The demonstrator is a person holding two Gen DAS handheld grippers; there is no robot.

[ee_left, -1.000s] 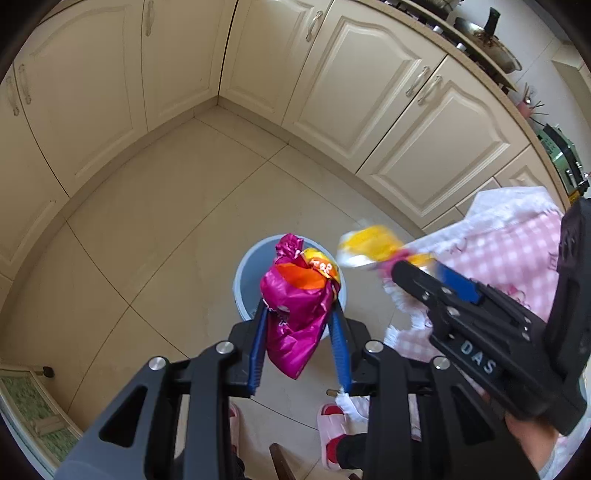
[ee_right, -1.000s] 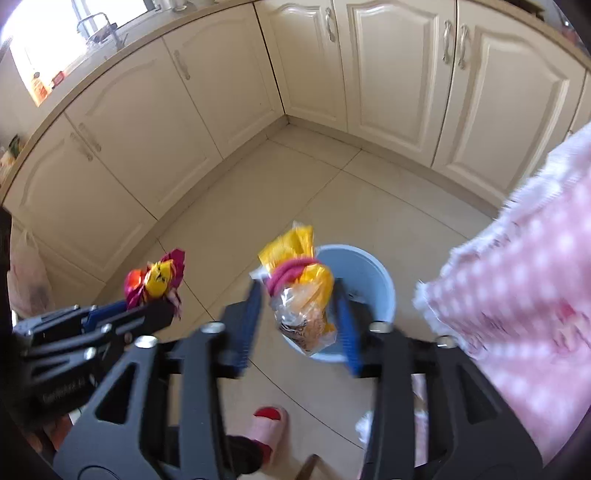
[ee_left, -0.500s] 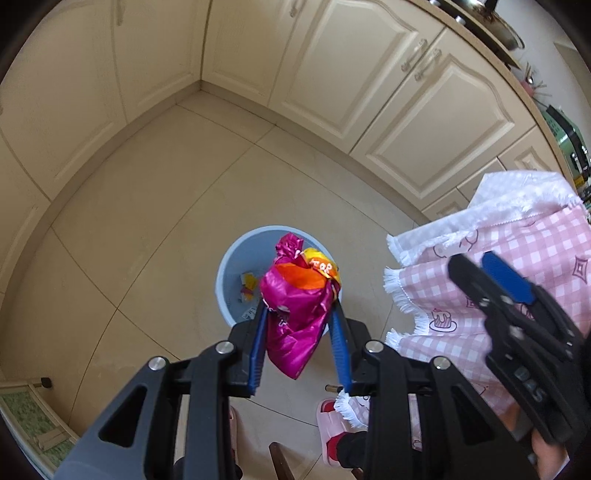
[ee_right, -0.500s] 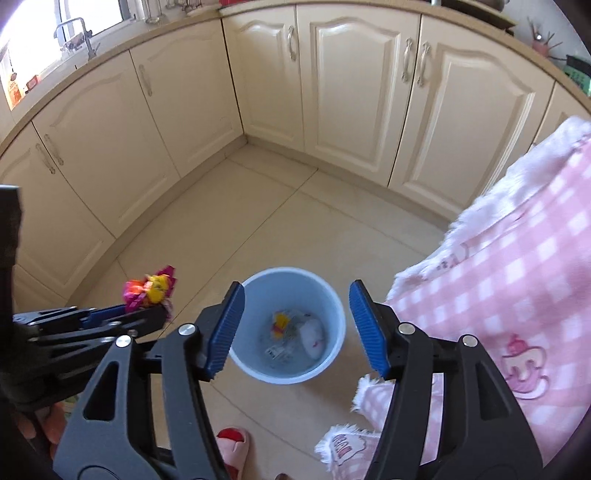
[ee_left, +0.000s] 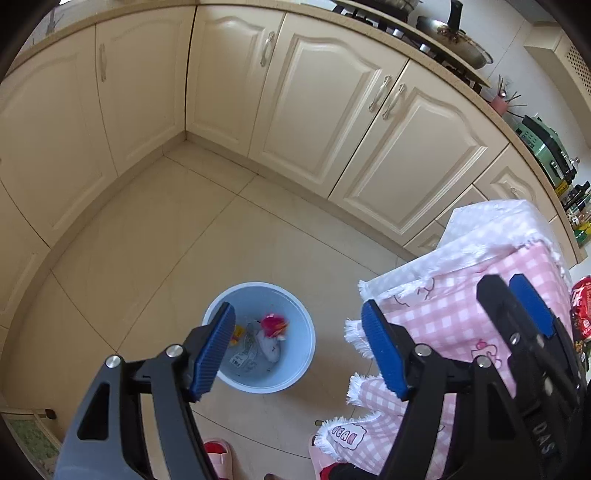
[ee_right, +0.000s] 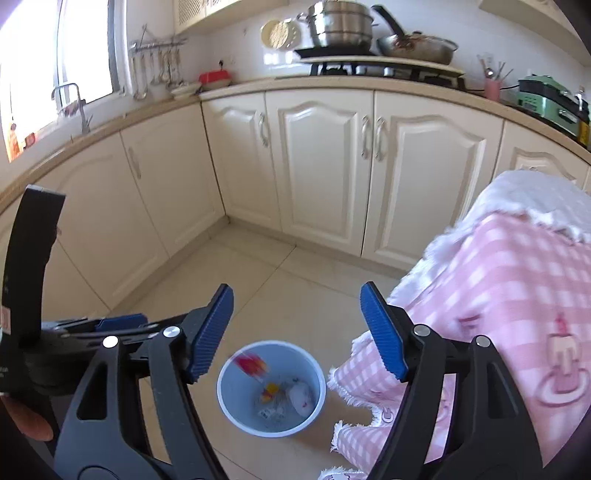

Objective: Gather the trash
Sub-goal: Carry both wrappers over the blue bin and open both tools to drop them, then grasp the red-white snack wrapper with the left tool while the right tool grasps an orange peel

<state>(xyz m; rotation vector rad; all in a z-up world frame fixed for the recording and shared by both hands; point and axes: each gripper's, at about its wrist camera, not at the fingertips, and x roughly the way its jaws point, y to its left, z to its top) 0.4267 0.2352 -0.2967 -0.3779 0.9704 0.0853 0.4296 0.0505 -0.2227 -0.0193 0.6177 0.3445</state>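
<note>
- Writing: white letters "DAS" read on the black body of the right gripper [ee_left: 524,306] as seen from the left wrist view; the pink checked cloth [ee_left: 443,317] carries a patch reading, as far as the fringe lets one tell, "BEAN".
- A red can [ee_left: 581,306] at the far right edge bears white script, too cut off to read.
- Left gripper [ee_left: 299,347]: jaws opening, blue pads spread wide, nothing between them.
- Right gripper [ee_right: 297,330]: jaws likewise opening, pads spread, nothing held.
- One light-blue bin [ee_left: 306,332] stands on the tiled floor below and just ahead of both grippers, framed between the pads of each.
- One magenta wrapper [ee_left: 273,325] lies inside the bin; in the right wrist view it shows as a red-pink blur [ee_right: 251,363] near the bin's far wall.
- Beside it in the bin: one white crumpled piece [ee_right: 301,397], one yellow-orange scrap [ee_right: 269,391], and some clear film, count uncertain.
- The cloth hangs to the right of both grippers, its fringe near the bin's rim.
- On the stove beyond: one steel pot [ee_right: 340,26], one frying pan [ee_right: 417,46].
</note>
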